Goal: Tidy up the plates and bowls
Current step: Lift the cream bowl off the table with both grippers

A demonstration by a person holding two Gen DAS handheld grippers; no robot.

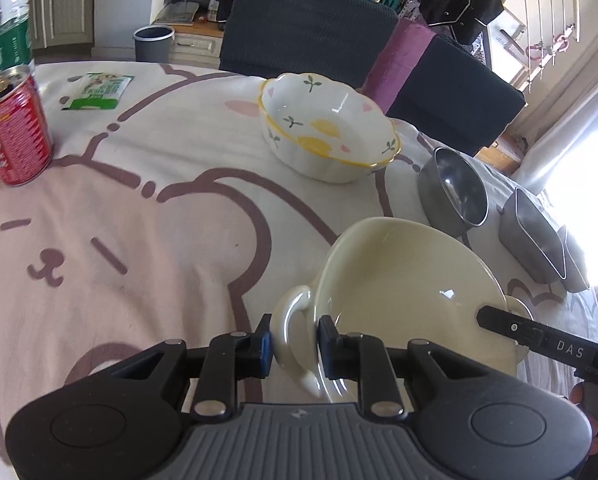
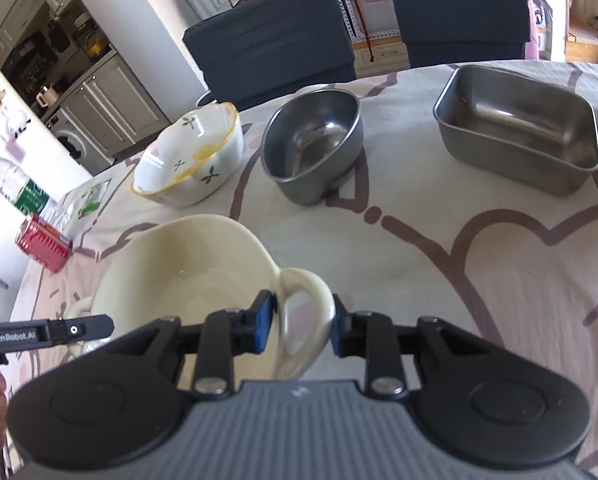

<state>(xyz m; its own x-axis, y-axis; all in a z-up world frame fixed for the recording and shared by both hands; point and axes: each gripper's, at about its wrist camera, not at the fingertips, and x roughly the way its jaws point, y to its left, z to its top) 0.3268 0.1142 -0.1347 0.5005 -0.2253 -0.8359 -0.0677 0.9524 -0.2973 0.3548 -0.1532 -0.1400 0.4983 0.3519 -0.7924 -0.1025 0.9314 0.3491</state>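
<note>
A cream bowl (image 1: 411, 280) with two loop handles sits on the bear-print tablecloth (image 1: 139, 208), close to both grippers. My left gripper (image 1: 295, 344) is shut on the bowl's near-left handle (image 1: 295, 320), a pad on each side of the loop. My right gripper (image 2: 303, 322) is shut on the opposite handle (image 2: 311, 304). One finger (image 1: 539, 336) of the right gripper shows at the bowl's right rim in the left wrist view. A finger (image 2: 59, 330) of the left gripper shows past the cream bowl (image 2: 187, 268) in the right wrist view.
Beyond the cream bowl stand a white floral bowl (image 1: 327, 128) with a yellow rim, a round steel bowl (image 2: 315, 148) and a rectangular steel tray (image 2: 519, 128). A red can (image 1: 15, 128), a green bottle (image 1: 3, 20) and a green packet (image 1: 95, 90) sit left. Dark chairs (image 1: 307, 24) line the far edge.
</note>
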